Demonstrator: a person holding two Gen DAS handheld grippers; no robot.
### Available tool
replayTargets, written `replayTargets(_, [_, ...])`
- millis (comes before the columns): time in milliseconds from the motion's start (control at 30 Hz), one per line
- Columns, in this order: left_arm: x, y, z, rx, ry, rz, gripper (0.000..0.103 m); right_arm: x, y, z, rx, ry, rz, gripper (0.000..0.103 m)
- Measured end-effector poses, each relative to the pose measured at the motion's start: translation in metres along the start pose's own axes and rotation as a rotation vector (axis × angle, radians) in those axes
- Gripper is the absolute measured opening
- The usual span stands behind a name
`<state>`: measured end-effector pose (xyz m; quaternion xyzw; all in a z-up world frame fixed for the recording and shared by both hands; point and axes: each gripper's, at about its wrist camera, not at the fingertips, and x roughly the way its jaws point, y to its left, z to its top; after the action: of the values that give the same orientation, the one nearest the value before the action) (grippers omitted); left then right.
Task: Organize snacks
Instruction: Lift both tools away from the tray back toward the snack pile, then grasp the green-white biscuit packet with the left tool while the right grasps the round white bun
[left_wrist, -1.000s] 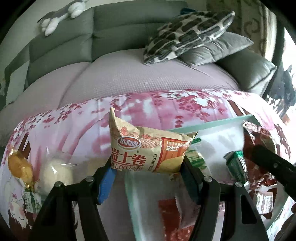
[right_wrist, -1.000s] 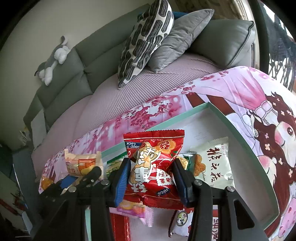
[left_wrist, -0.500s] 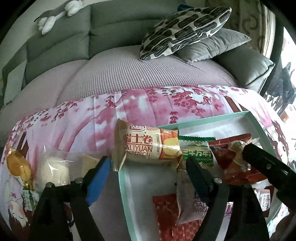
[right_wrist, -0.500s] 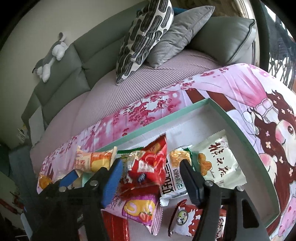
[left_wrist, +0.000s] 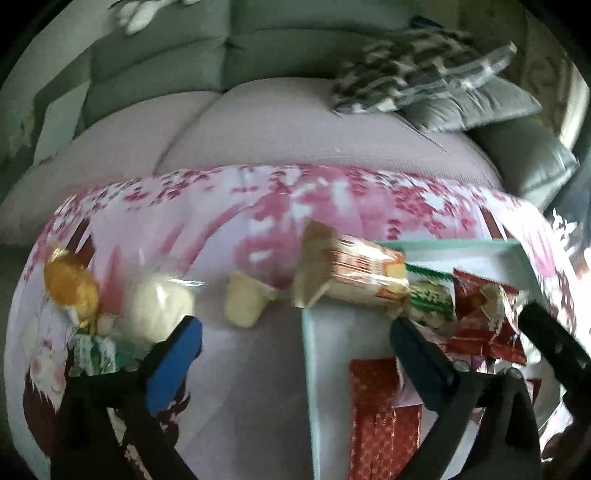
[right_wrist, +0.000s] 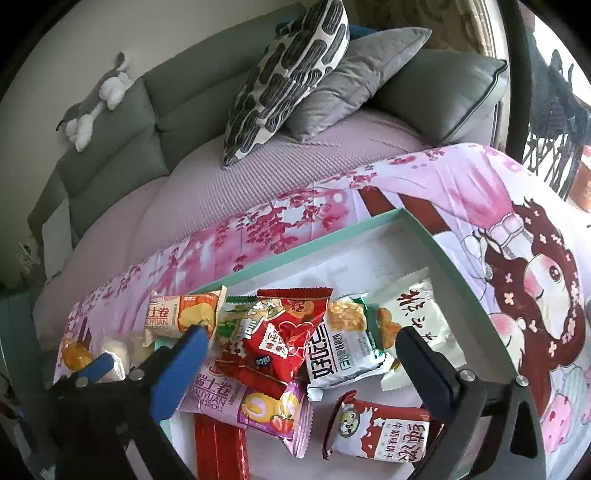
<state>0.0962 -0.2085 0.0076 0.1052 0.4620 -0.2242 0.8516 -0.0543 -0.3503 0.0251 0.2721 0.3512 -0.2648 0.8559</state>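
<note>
While both claws are spreading apart, these are the weak points:

Left gripper (left_wrist: 295, 347): jaws opening, nothing between the pads; it hangs over the tray's left wall.
Right gripper (right_wrist: 299, 350): jaws opening, pressing on nothing; the red snack packet (right_wrist: 280, 339) lies loose below, on top of the pile.
Swiss roll packet (left_wrist: 351, 277): lies across the corner of the mint-green tray (left_wrist: 308, 369), one end sticking out over the blossom-print cloth (left_wrist: 229, 229). Risk: it may tip back out, since the rim props it up.
Pile in tray: packets overlap and slant; the red one could slide off if nudged.
Still outside: jelly cup (left_wrist: 245, 301), pale wrapped bun (left_wrist: 159, 306), golden-wrapped sweet (left_wrist: 70, 284). Risk: slippery film and round shapes may squirt from the pads.
</note>
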Motion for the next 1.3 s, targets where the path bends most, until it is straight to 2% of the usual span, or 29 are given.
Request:
replayTargets(333, [-0.021, 0.058, -0.014, -0.228, -0.011, 0.075, 0.103, -0.01, 0.013, -0.01, -0.055, 0.026, -0.021, 0.103])
replayTargets(533, [-0.028, 0.081, -0.023, -0.264, -0.003, 0.094, 0.103, -0.023, 0.029, -0.018, -0.087, 0.022, 0.012, 0.103])
replayTargets(700, [-0.034, 0.098, -0.029, -0.296, 0.009, 0.082, 0.103, -0.029, 0.044, -0.02, -0.115, 0.019, 0.032, 0.103])
replayTargets(1133, [-0.058, 0.145, -0.047, -0.336, -0.005, 0.183, 0.103, -0.027, 0.098, -0.042, -0.211, 0.054, 0.13, 0.103])
replayTargets(1300, [-0.063, 0.166, -0.049, -0.399, -0.01, 0.182, 0.103, -0.024, 0.119, -0.054, -0.268, 0.071, 0.141, 0.103])
